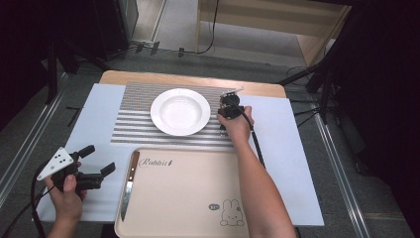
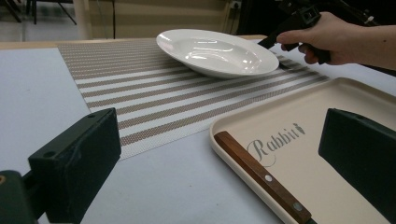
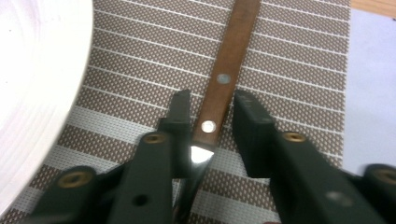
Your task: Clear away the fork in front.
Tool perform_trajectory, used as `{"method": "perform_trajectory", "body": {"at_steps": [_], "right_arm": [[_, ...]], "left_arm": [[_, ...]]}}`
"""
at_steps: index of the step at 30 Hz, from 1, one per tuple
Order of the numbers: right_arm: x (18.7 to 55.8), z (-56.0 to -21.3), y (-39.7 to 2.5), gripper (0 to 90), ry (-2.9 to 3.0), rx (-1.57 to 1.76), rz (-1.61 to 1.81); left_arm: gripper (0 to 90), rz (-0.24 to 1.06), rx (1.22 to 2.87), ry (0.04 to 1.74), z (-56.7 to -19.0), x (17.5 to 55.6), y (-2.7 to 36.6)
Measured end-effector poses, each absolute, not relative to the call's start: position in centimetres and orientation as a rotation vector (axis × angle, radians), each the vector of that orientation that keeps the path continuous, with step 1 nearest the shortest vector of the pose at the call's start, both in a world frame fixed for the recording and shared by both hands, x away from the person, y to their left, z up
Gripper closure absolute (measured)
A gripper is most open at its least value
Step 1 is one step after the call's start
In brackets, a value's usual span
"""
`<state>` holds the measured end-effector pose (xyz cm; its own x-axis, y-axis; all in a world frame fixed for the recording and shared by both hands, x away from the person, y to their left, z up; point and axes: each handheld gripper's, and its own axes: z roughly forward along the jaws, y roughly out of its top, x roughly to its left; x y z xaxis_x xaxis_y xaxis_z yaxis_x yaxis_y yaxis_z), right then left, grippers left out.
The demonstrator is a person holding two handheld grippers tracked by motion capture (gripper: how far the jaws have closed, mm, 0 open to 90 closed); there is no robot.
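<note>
One plate (image 1: 179,111) is sitting on one striped mat (image 1: 133,129), and everything else is lying around it. Just right of the plate, the right hand (image 1: 238,124) is holding the right gripper (image 3: 212,99) down over the mat. In the right gripper view its jaws are standing narrowly apart on either side of a wooden handle (image 3: 236,42) with two rivets. This handle is lying flat on the mat beside the plate's rim. The left jaw is sitting close against the wood, while a sliver of mat is showing between the wood and the right jaw. A bit of bright metal is showing at the handle's near end, low between the jaws.

Nearer the person than the plate, one cream tray (image 1: 198,163) is lying with a rabbit drawing on it. One knife (image 1: 128,186), also wooden-handled, is resting along the tray's left edge. That is making two wooden handles in all.

Well to the left of the plate and nearer the person, just left of the tray, the left hand (image 1: 67,198) is holding the left gripper (image 1: 101,158) above the white sheet (image 1: 292,163). Its jaws are spreading wide and gripping nothing.
</note>
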<state>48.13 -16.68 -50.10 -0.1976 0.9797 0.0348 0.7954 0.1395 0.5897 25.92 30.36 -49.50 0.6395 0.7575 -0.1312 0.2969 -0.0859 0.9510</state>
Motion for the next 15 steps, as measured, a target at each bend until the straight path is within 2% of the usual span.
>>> {"method": "perform_trajectory", "body": {"at_steps": [1,12,15], "right_arm": [[48.1,-50.1,-16.7,75.5,2.058,1.718,0.698],[47.4,-50.0,-17.6,76.4,2.068,1.689,0.798],[46.7,-50.0,-17.9,76.4,2.059,1.680,0.864]], "left_arm": [[0.0,0.480,1.666,0.876,-49.5,25.9,30.4],[0.0,0.507,1.695,0.871,-49.3,25.9,30.0],[0.0,0.477,1.671,0.880,-49.2,26.0,29.7]]}}
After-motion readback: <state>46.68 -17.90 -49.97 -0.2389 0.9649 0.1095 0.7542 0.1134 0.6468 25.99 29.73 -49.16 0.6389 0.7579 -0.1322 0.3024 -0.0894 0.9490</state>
